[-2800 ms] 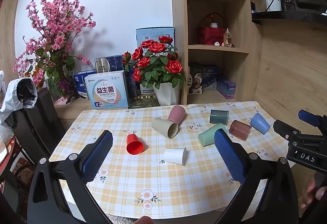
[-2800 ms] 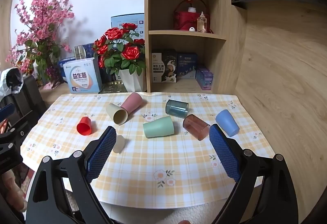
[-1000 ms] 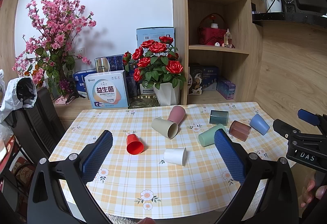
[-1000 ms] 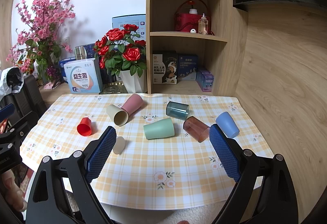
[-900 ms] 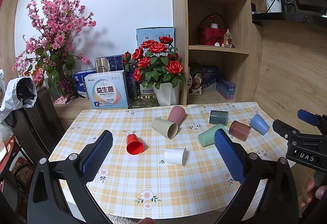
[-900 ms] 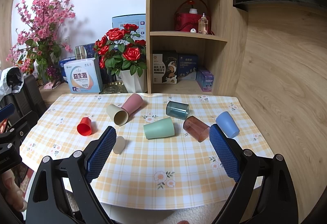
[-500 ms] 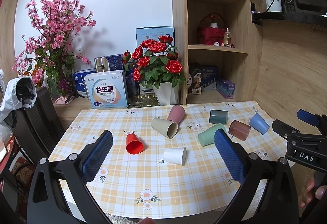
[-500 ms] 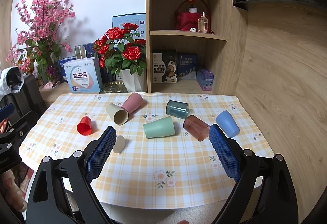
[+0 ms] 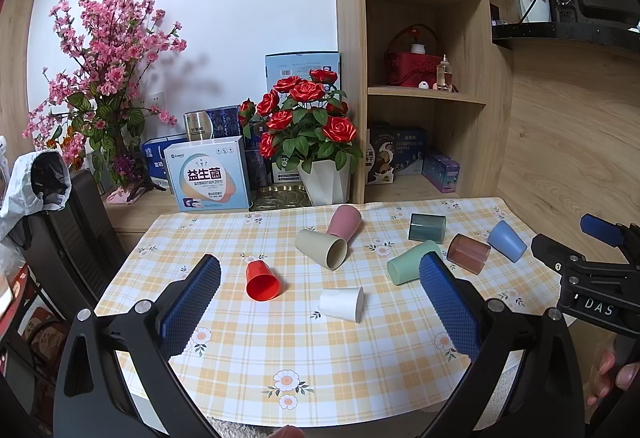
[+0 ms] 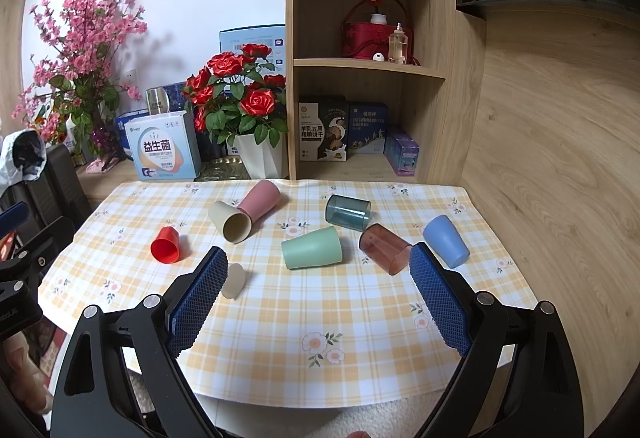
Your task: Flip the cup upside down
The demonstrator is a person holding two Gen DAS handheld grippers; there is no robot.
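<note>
Several cups lie on their sides on the checked tablecloth point(image 9: 280, 350): a red cup point(image 9: 262, 281), a white cup point(image 9: 341, 303), a beige cup point(image 9: 321, 248), a pink cup point(image 9: 343, 221), a green cup point(image 9: 412, 262), a dark teal cup point(image 9: 427, 227), a brown cup point(image 9: 468, 253) and a blue cup point(image 9: 506, 240). My left gripper point(image 9: 320, 278) is open and empty, held back over the table's near edge. My right gripper point(image 10: 318, 270) is open and empty, also near the front edge; the green cup point(image 10: 312, 248) lies ahead of it.
A white pot of red roses point(image 9: 310, 134) and a white box point(image 9: 208, 178) stand behind the table. A wooden shelf unit point(image 9: 420, 78) is at the back right, pink blossoms point(image 9: 100, 70) at the back left, a black chair point(image 9: 68, 214) at the left.
</note>
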